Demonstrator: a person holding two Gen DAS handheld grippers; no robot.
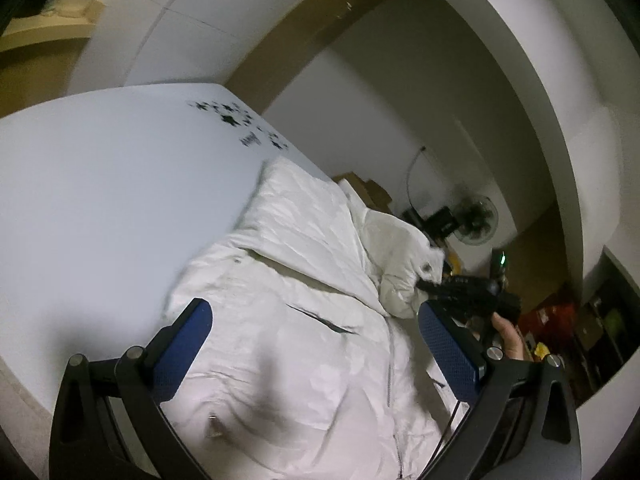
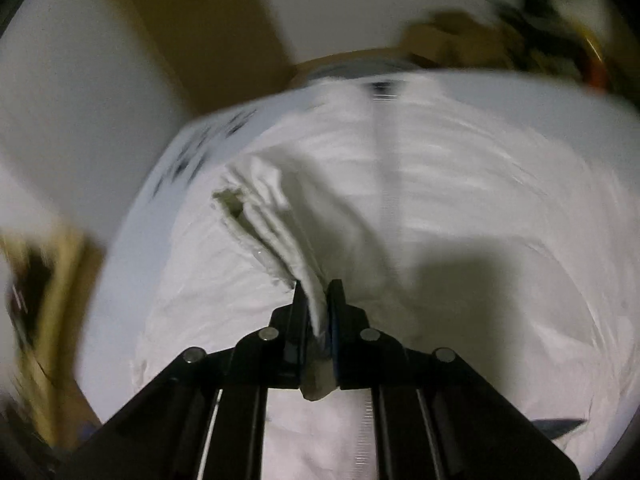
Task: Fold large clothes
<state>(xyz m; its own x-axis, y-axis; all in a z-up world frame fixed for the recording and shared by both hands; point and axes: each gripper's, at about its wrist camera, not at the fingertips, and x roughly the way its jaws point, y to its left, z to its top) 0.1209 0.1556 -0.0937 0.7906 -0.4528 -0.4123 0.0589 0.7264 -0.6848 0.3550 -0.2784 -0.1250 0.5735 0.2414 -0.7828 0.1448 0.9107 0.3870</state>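
A large white zip-front jacket (image 1: 312, 360) lies spread on a white table (image 1: 100, 200). My left gripper (image 1: 314, 312) hovers above the jacket's front with its blue pads wide apart and nothing between them. In the left wrist view my right gripper (image 1: 424, 286), held by a hand (image 1: 508, 340), pinches the jacket's sleeve (image 1: 400, 248) at the table's far side. The right wrist view is blurred. It shows my right gripper (image 2: 318, 292) shut on a bunched fold of the white sleeve (image 2: 280, 216), lifted off the rest of the jacket (image 2: 460, 200).
Black printed marks (image 1: 240, 120) sit near the table's far edge. Beyond the table are cardboard boxes (image 1: 368, 190), a standing fan (image 1: 478, 216) and shelves with coloured clutter (image 1: 560, 320). White walls and a brown floor surround the table.
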